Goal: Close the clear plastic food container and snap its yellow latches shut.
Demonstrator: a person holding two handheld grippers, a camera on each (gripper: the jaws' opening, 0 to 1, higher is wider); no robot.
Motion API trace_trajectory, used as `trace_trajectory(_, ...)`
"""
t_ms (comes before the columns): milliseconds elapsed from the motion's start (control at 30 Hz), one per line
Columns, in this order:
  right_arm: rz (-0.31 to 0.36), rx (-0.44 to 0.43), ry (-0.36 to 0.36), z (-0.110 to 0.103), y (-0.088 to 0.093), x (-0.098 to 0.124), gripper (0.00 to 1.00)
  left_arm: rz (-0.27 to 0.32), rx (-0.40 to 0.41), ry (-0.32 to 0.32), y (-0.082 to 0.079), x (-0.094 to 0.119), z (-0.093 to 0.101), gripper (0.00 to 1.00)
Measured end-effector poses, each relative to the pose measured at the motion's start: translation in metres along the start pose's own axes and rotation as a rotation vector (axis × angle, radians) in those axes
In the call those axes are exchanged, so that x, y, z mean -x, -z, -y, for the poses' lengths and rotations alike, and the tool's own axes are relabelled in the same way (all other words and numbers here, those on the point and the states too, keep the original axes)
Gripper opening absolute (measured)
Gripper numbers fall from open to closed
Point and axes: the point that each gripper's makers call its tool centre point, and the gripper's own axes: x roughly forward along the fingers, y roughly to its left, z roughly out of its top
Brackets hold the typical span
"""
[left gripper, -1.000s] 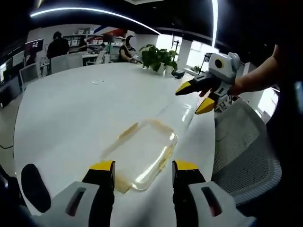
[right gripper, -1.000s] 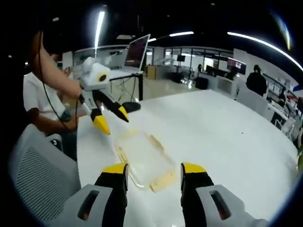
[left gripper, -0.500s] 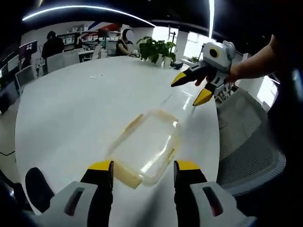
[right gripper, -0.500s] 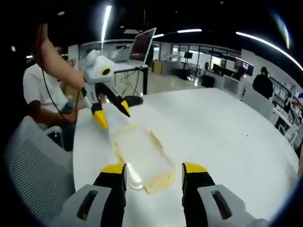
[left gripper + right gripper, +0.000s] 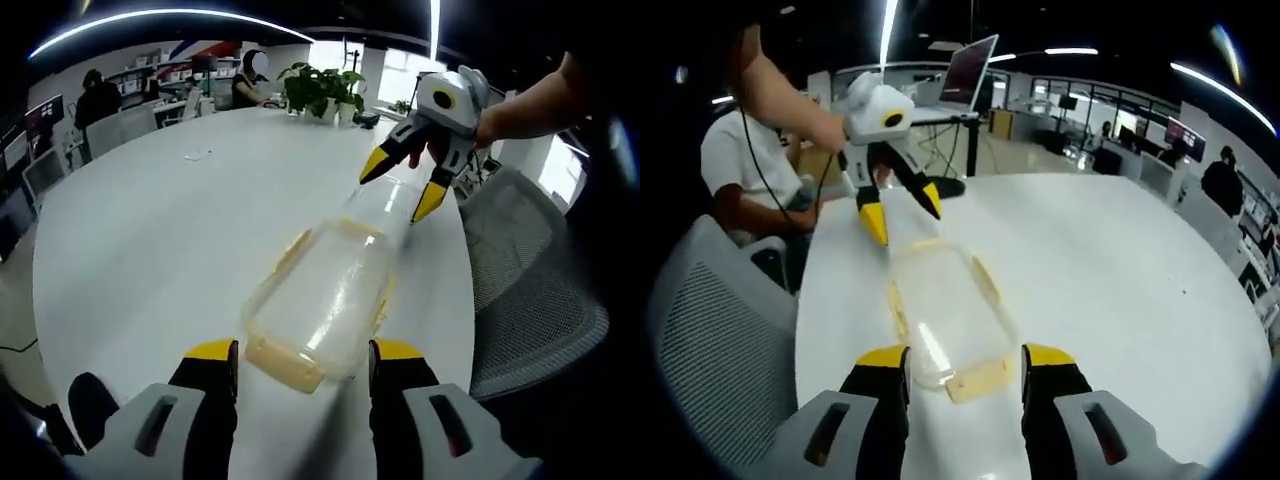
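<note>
An open-plan office surrounds a round white table (image 5: 150,240), with potted plants (image 5: 322,90) at its far edge, top centre of the left gripper view. The clear plastic food container (image 5: 325,300) lies at frame centre, its yellow latches (image 5: 285,365) hanging loose (lid resting on). The left gripper (image 5: 300,358) hovers at the container's near end, jaws apart, holding nothing. The right gripper (image 5: 965,360) does likewise at the opposite end. A mesh chair (image 5: 710,340) stands lower left in the right gripper view.
</note>
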Motion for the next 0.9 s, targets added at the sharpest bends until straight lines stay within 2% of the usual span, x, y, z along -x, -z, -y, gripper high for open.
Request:
trace_trajectory(200,-0.032,0.011,-0.043,-0.002,0.005,-0.005,0.43,-0.028,-0.038,0.019,0.002,-0.002,-0.003,0.53)
trace_trajectory(300,-0.062,0.044,-0.061,-0.004,0.009,-0.008,0.43,-0.042,-0.055,0.036,0.006,-0.003,-0.002,0.55)
trace_trajectory(400,-0.080,0.052,-0.075,-0.004,0.013,-0.010,0.42,-0.073,-0.088,0.053,0.011,-0.006,0.000,0.54)
trace_trajectory(500,-0.112,0.052,-0.078,0.000,0.020,-0.013,0.38,-0.096,-0.115,0.064,0.016,-0.007,0.000,0.54)
trace_trajectory(900,-0.164,0.065,-0.096,0.005,0.028,-0.021,0.41,-0.152,-0.191,0.099,0.024,-0.011,-0.002,0.53)
